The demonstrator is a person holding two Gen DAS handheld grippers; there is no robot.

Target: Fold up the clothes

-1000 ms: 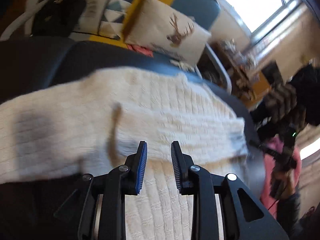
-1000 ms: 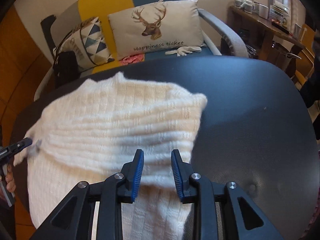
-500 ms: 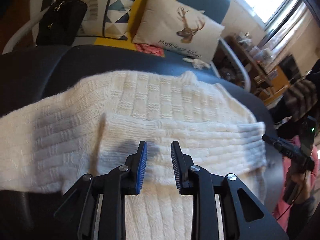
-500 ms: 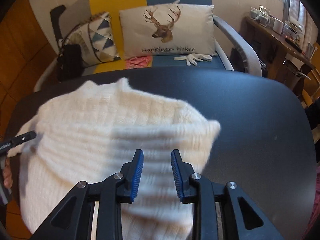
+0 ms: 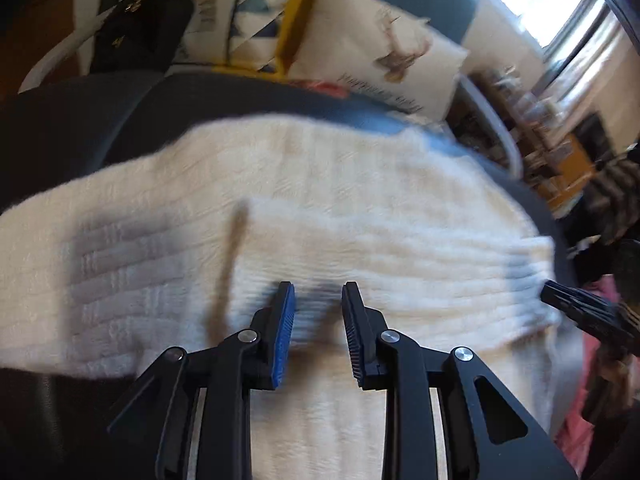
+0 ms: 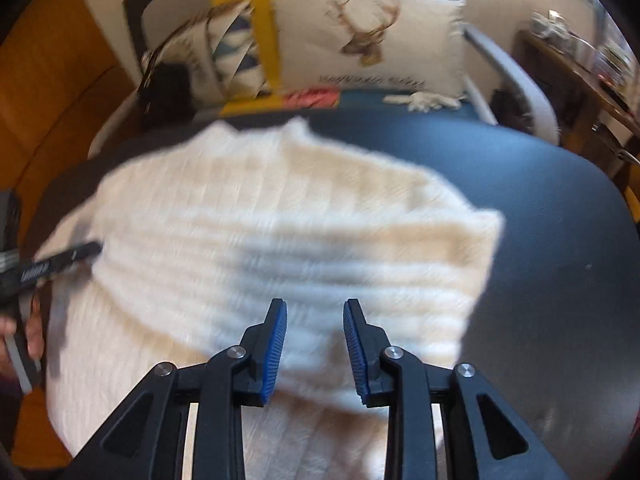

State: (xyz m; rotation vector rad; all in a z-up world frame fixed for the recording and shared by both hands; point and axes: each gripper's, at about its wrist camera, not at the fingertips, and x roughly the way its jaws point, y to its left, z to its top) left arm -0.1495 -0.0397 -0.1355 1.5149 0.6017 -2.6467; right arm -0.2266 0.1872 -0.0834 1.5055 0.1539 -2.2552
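Note:
A cream knitted sweater [image 5: 328, 208] lies spread on a dark round table [image 5: 80, 128], with one part folded across its middle. It also shows in the right wrist view [image 6: 280, 232]. My left gripper [image 5: 318, 312] is open and empty, just above the folded band. My right gripper [image 6: 315, 328] is open and empty above the sweater's near right part. The right gripper's tip shows at the right edge of the left wrist view [image 5: 576, 304]. The left gripper's tip shows at the left of the right wrist view [image 6: 60, 264]. Both views are blurred.
Behind the table stands a yellow and blue armchair [image 6: 516, 76] with a deer cushion [image 6: 372, 44], a triangle-pattern cushion [image 6: 224, 52] and a black bag [image 6: 168, 88]. A wooden shelf [image 6: 580, 64] with small items is at the right. Bare dark tabletop [image 6: 560, 240] lies right of the sweater.
Both grippers have shifted slightly over the sweater and the views are now blurred by motion. The sweater lies as before. Both grippers stay open.

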